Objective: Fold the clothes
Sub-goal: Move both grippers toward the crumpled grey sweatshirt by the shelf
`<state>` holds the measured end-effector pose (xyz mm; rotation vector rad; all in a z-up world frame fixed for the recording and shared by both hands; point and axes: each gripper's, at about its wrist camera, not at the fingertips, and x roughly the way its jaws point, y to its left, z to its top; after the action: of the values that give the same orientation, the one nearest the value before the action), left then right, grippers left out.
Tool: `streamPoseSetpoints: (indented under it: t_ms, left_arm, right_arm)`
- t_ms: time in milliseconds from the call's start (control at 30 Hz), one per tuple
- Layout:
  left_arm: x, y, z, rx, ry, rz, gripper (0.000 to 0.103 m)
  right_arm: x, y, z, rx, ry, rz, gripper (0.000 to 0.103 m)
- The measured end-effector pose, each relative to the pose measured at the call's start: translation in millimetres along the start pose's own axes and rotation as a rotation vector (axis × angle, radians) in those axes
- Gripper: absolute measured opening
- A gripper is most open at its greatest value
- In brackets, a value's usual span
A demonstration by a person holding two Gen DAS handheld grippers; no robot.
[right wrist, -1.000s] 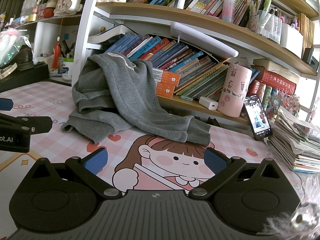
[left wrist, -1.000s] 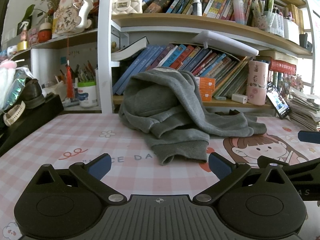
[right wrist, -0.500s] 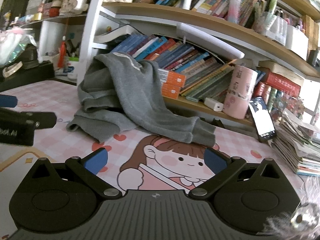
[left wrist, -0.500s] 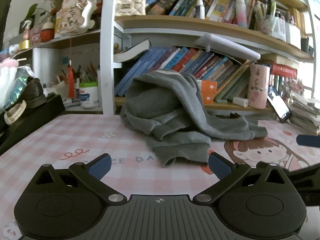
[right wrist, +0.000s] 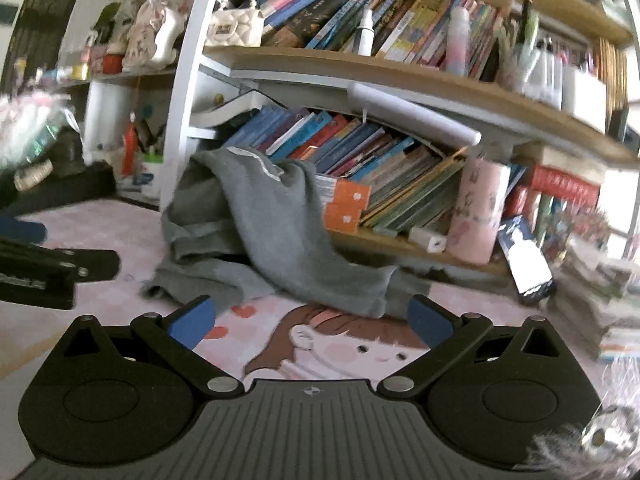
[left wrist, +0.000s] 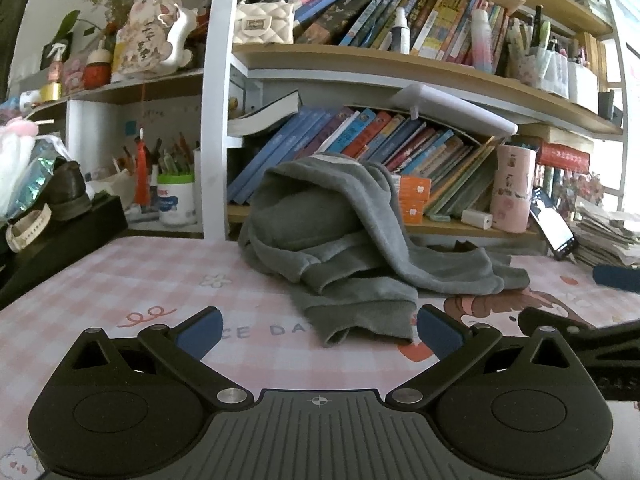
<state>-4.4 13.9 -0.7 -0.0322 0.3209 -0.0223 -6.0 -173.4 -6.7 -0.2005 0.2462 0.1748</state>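
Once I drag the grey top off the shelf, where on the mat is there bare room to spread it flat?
Bare mat lies left of the grey top, bordered by the black case and the left tongs. The cartoon-girl print before the right tongs is free too. Crowded: the shelf edge, pink cup, phone, paper stack.

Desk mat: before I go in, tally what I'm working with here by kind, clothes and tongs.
Grey garment: 1, crumpled in a heap on the desk mat
Tongs: 2, left tongs and right tongs, both open and empty
Total: 3
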Motion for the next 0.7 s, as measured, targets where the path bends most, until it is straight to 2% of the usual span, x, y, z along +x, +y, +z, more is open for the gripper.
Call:
streamPoseSetpoints:
  t_ms: [100,267,533,700]
  left_arm:
    - [0,1,0,-0.007,0.001,0.002,0.103]
    - [1,4,0,-0.033,0.005,0.02,0.103]
    - [-1,5,3,-0.049,-0.032,0.043,0.103]
    - [1,-2,15,0.004,-0.026,0.1,0.103]
  right_arm:
    - [8,0,4,-0.052,-0.006,-0.01,0.103]
    - [24,1,7,-0.101,0.013,0.054,0.103]
    - [20,-3,8,-0.155,-0.155,0.067,0.103]
    - [23,-16,6,-0.08,-0.176,0.085,0.103]
